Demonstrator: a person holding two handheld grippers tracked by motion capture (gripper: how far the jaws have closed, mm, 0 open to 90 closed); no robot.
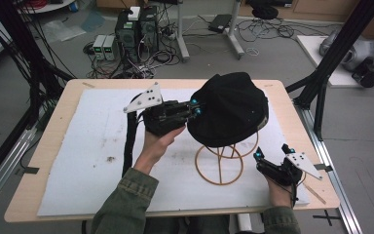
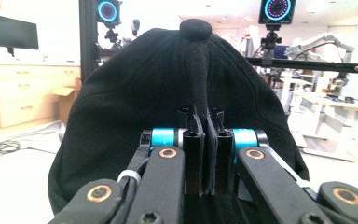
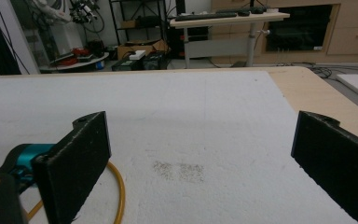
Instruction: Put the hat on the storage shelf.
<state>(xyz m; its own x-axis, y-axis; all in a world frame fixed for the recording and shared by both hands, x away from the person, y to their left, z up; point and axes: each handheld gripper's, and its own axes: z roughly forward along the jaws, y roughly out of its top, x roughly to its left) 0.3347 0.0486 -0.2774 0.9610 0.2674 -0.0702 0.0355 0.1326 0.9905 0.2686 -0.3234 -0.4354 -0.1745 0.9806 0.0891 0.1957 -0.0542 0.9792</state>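
**Our fingers pinch the black hat**

The fingers [image 2: 193, 154] of our left gripper [image 1: 195, 106] are squeezed tight on a fold of the black hat [image 1: 231, 109]. The hat sits on top of a yellow wire stand [image 1: 220, 165], in the middle of the white mat [image 1: 92, 146] on the wooden table [image 1: 53, 117]. Our right gripper [image 1: 271, 155] rests low on the mat beside the stand, jaws spread wide, holding nothing.

One black cap [image 1: 231, 114], atop one yellow wire stand [image 1: 220, 165]. One white foam mat [image 1: 97, 146] beneath the stand. Two grippers: left gripper [image 1: 195, 107] at the cap, right gripper [image 1: 271, 157] beside the stand.
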